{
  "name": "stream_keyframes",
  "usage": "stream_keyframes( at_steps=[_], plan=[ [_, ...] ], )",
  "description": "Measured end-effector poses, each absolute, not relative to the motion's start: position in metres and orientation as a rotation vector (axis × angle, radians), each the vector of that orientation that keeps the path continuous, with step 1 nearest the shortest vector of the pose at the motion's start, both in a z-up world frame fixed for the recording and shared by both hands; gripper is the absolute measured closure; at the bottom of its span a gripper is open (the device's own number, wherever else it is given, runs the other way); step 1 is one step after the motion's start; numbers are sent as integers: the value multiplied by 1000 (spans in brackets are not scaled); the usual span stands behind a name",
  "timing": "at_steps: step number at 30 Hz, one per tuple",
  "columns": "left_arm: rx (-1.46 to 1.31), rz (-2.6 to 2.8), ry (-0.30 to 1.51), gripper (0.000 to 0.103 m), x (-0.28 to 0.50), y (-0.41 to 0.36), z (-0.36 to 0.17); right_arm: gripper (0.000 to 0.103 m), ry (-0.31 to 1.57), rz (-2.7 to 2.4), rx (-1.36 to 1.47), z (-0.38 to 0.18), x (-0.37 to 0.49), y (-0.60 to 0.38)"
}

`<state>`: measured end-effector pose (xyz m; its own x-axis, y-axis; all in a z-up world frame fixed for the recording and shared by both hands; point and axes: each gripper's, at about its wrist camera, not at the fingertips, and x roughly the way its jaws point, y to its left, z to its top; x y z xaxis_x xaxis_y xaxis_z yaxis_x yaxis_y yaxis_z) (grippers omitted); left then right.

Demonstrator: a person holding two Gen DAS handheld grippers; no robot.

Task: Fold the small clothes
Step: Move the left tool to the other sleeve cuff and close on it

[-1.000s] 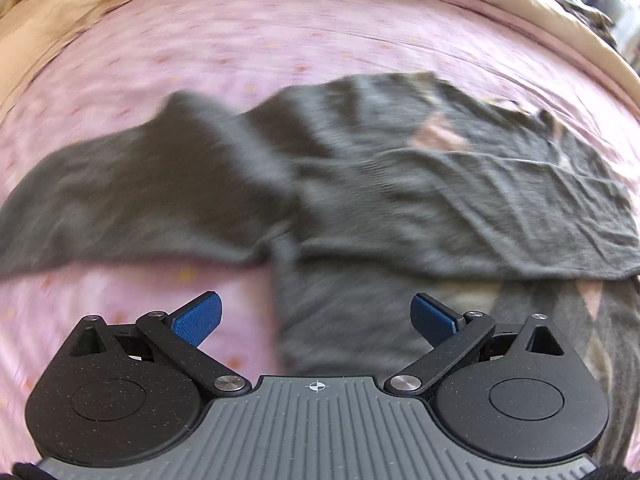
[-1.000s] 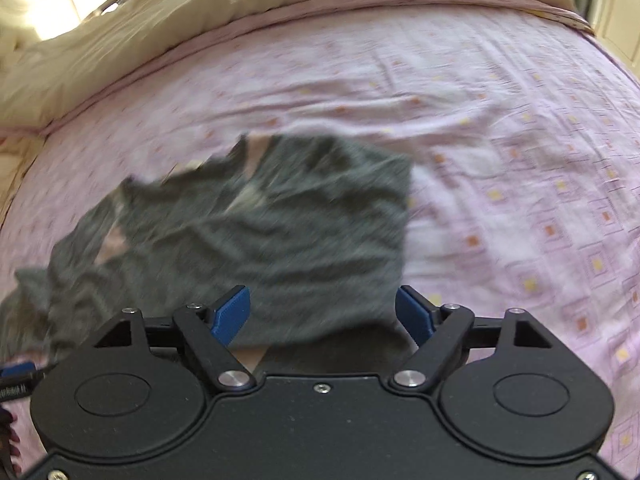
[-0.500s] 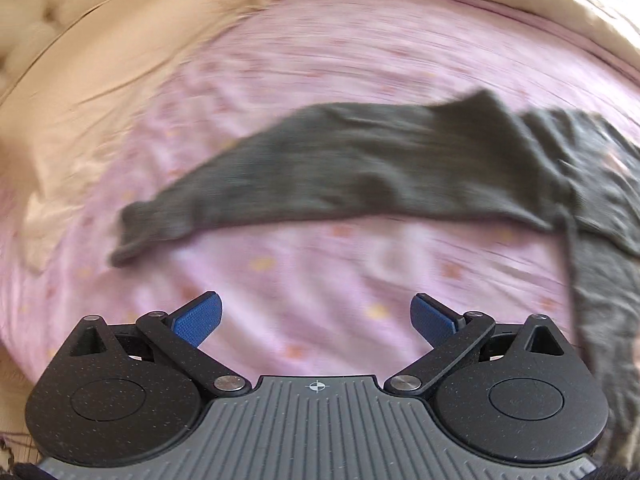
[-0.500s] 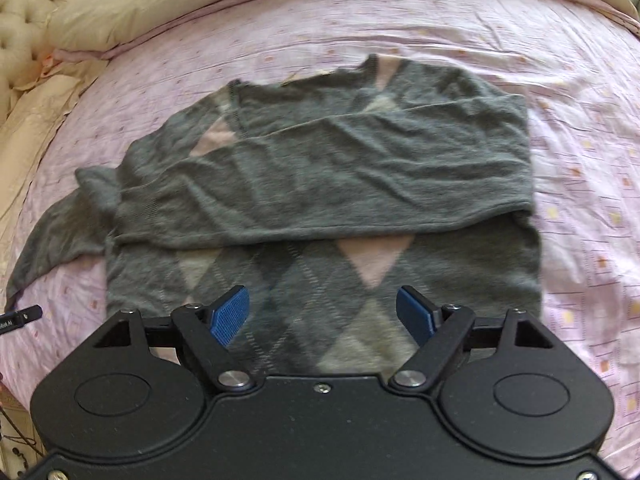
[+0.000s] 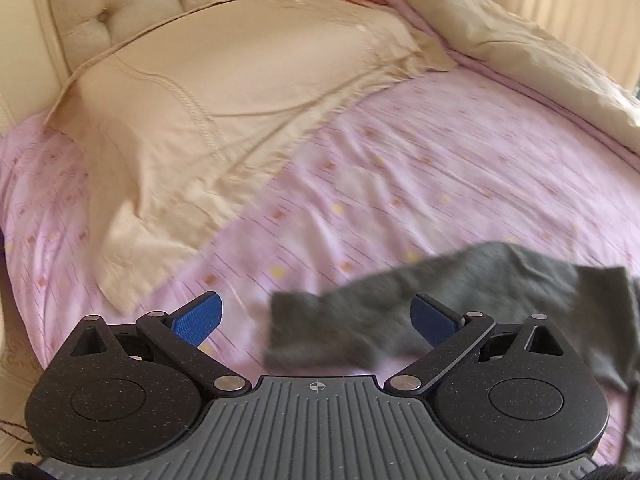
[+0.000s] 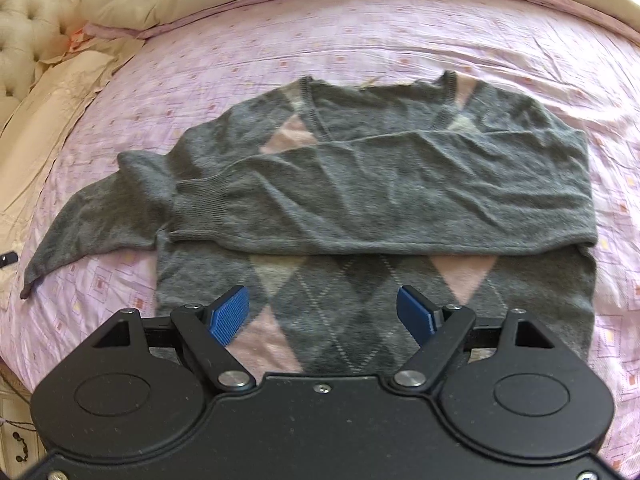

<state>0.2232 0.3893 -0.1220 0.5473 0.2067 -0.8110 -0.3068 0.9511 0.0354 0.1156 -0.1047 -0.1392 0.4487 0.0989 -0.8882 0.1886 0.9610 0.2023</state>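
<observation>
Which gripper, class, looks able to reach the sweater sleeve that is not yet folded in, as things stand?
Probably the left gripper: its jaws are open and the sleeve cuff lies flat on the sheet between its fingertips, nothing covering it.

- No words, labels, brand names or numbers can be read in either view.
- One small sign is seen: a little cross inside a circle, stamped on the grey ribbed body of the left gripper [image 5: 315, 314], at the middle of its top edge.
- Only a diamond pattern is shown on the grey sweater [image 6: 380, 184]; no writing is seen on it.
- Only small squares are printed on the pink bed sheet [image 6: 360, 36], with no letters.
</observation>
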Motion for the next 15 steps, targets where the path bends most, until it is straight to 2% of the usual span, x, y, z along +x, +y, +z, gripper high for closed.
stream_keyframes(
  at_steps=[9,15],
  plan=[
    [-126,313,1109,1,233,412,-172,20,1140,-42,272,-140,130,-86],
    [-220,290,1102,0,227,418,-182,20,1170,-35,258,-145,136,-76]
  ],
)
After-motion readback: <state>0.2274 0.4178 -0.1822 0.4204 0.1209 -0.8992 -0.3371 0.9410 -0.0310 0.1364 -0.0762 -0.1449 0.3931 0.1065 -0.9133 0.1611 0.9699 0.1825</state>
